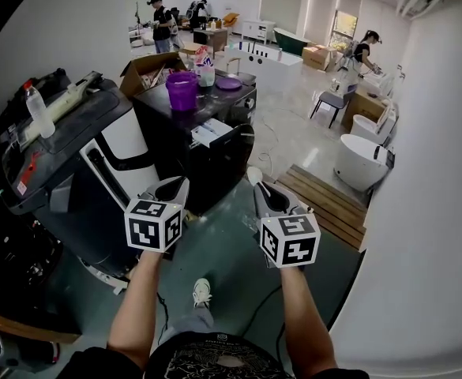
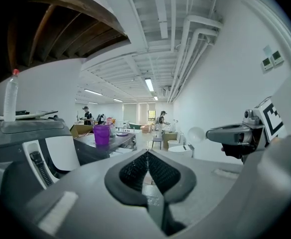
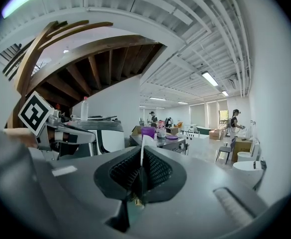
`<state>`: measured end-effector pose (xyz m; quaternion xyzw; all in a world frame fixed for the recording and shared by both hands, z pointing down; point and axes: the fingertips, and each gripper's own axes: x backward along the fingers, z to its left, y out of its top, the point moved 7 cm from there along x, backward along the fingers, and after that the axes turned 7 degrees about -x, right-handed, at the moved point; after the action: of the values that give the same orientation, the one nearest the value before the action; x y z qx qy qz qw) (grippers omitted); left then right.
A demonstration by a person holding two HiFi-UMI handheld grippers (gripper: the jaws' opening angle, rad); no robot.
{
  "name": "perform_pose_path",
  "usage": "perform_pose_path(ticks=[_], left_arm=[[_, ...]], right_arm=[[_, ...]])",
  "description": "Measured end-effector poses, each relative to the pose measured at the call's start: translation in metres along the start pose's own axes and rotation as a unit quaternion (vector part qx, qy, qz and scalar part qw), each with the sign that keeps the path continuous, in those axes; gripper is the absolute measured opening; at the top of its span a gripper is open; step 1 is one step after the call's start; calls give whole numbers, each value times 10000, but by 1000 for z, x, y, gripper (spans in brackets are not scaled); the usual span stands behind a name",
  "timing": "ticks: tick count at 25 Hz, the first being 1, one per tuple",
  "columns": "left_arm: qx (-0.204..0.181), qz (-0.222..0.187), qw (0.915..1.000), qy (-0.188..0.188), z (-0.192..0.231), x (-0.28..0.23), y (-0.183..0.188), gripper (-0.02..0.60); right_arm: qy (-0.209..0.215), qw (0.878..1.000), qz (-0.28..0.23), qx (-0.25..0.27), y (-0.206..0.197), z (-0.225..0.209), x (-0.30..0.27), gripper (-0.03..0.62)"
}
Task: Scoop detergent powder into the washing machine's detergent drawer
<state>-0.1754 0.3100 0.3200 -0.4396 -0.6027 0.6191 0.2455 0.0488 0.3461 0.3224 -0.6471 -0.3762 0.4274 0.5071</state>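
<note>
A purple detergent tub (image 1: 182, 90) stands open on the black washing machine (image 1: 175, 136), with its purple lid (image 1: 228, 83) lying beside it. The white detergent drawer (image 1: 212, 131) sticks out of the machine's front. My right gripper (image 1: 268, 192) is shut on a white scoop (image 1: 254, 175), which points forward and up; in the right gripper view it is a thin white strip between the jaws (image 3: 142, 156). My left gripper (image 1: 171, 186) is shut with nothing in it. Both hang in the air a step short of the machine. From the left gripper view the tub (image 2: 101, 134) is ahead and the scoop (image 2: 195, 134) is to the right.
A big black and white appliance (image 1: 73, 156) with a plastic bottle (image 1: 39, 109) on top stands at my left. Behind the tub is a cardboard box (image 1: 148, 71). A wooden pallet (image 1: 325, 200), a white bathtub (image 1: 365, 160) and a chair (image 1: 331, 101) are to the right; people work at the back.
</note>
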Motion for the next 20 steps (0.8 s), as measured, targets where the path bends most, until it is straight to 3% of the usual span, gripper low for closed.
perform_pose_path(ticks=[20], left_arm=[[275,137,9995,119,148,-154,5,2]], right_arm=[[179,9993,307,141,35,-28,-214,35]])
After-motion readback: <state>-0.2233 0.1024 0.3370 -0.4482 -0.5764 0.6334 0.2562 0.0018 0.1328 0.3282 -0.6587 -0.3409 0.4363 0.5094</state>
